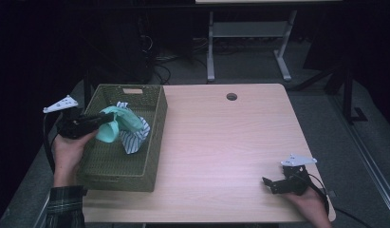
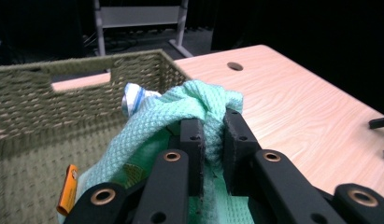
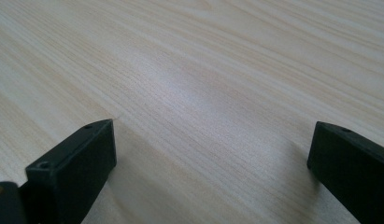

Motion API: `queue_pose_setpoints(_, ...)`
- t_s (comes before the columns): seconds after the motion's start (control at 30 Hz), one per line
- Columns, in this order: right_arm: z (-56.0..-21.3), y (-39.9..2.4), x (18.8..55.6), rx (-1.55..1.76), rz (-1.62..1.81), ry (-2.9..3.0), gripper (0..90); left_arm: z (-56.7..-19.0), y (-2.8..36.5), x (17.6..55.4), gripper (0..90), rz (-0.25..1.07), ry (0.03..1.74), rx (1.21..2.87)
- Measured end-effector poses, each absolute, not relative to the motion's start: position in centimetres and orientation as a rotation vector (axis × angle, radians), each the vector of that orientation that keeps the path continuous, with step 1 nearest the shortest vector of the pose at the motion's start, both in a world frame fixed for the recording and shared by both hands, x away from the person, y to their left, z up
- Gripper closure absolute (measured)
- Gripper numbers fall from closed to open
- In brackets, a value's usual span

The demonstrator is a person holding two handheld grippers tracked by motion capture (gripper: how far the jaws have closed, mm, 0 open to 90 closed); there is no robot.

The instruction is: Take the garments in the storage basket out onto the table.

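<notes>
Here the left claw is clamped on a bunched green cloth, its jaws pinching a fold between them, and holds the cloth above the inside of the woven basket at the left of the worktop. A striped cloth hangs against the green one, draped toward the basket's right wall; whether it is caught in the same grip cannot be told. A small orange item lies on the basket floor. The right claw rests near the worktop's front right corner, jaws apart and holding nothing. By this reading the grasp is done and the cloth is raised but not clear of the rim; carrying it out and setting it down remain.
</notes>
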State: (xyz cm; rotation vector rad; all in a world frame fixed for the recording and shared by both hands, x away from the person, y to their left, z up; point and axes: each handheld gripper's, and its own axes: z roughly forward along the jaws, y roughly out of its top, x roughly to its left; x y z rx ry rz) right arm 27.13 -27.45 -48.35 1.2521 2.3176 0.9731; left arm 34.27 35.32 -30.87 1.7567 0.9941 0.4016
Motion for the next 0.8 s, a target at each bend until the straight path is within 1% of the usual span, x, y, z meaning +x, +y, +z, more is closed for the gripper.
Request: queue_pose_setpoints(0.8, -48.3, -27.4, 27.1, 1.254, 0.973, 2.317, 0.7, -26.2, 32.9, 34.3, 79.9, 0.347, 0.859, 1.717)
